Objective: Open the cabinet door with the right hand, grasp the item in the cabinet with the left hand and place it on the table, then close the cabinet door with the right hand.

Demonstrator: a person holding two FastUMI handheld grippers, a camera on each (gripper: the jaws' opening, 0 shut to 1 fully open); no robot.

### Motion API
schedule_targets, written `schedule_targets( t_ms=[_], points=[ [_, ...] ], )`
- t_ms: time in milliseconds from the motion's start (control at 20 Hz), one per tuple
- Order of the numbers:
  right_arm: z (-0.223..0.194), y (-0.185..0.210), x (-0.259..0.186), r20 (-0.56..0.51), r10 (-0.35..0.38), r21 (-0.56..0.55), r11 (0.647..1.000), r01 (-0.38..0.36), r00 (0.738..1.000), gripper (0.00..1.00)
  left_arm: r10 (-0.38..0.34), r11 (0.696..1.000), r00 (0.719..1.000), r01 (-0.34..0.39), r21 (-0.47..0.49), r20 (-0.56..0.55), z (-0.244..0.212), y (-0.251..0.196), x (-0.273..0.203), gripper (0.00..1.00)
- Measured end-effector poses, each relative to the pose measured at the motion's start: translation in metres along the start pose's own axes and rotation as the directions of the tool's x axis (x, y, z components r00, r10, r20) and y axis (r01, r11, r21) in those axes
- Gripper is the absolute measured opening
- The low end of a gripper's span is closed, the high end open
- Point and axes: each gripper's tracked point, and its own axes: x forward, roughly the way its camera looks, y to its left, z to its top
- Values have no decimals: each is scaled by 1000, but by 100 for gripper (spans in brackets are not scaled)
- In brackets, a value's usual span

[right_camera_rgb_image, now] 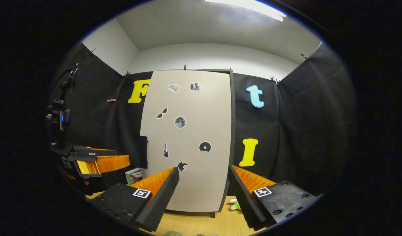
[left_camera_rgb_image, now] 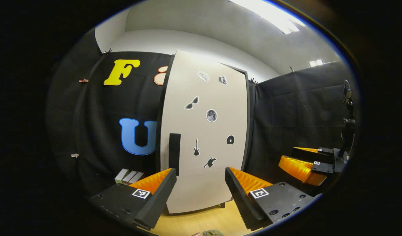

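We are facing the pale, sticker-covered flat cabinet door (right_camera_rgb_image: 188, 141), seemingly closed; both the left gripper (left_camera_rgb_image: 201, 190) and the right gripper (right_camera_rgb_image: 203, 190) are gaping wide, empty; every step is remaining.

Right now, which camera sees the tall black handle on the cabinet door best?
The left gripper view: the tall black handle on the pale cabinet door stands large and front-on, just above the left gripper. In the right gripper view the handle is smaller, dim against the black cloth at the door's edge.
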Motion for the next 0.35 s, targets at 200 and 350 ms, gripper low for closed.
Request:
schedule_targets(
  t_ms=[200,350],
  points=[
    [3,1,-2,6,-2,-2,1000,2,1000,97,-5,1000,1000,5,8,3,1,-2,1,95],
    [3,2,-1,6,-1,-3,1000,1,1000,97,-7,1000,1000,7,7,2,0,-2,2,95]
  ],
)
